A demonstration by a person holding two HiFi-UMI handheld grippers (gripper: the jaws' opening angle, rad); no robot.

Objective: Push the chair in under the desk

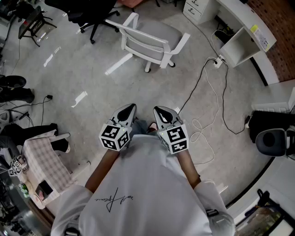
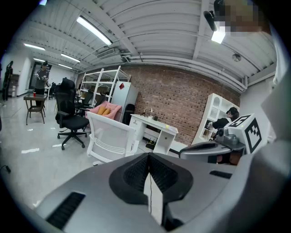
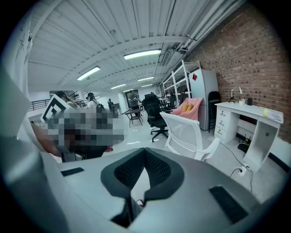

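A white office chair (image 1: 150, 39) with a grey seat stands on the floor some way ahead of me, its backrest toward me; it also shows as the white chair (image 2: 111, 142) and the white chair (image 3: 188, 135) in the gripper views. The white desk (image 1: 251, 34) runs along the brick wall at the upper right, apart from the chair. My left gripper (image 1: 130, 109) and right gripper (image 1: 158, 110) are held side by side close to my chest, both shut and empty, well short of the chair.
A black cable (image 1: 203, 78) and a white cable (image 1: 205, 133) trail across the floor on the right from a power strip (image 1: 219, 61). A black office chair (image 1: 90, 14) stands behind the white one. Another black chair (image 1: 272, 133) is at the right; a checked bag (image 1: 44, 166) lies at the left.
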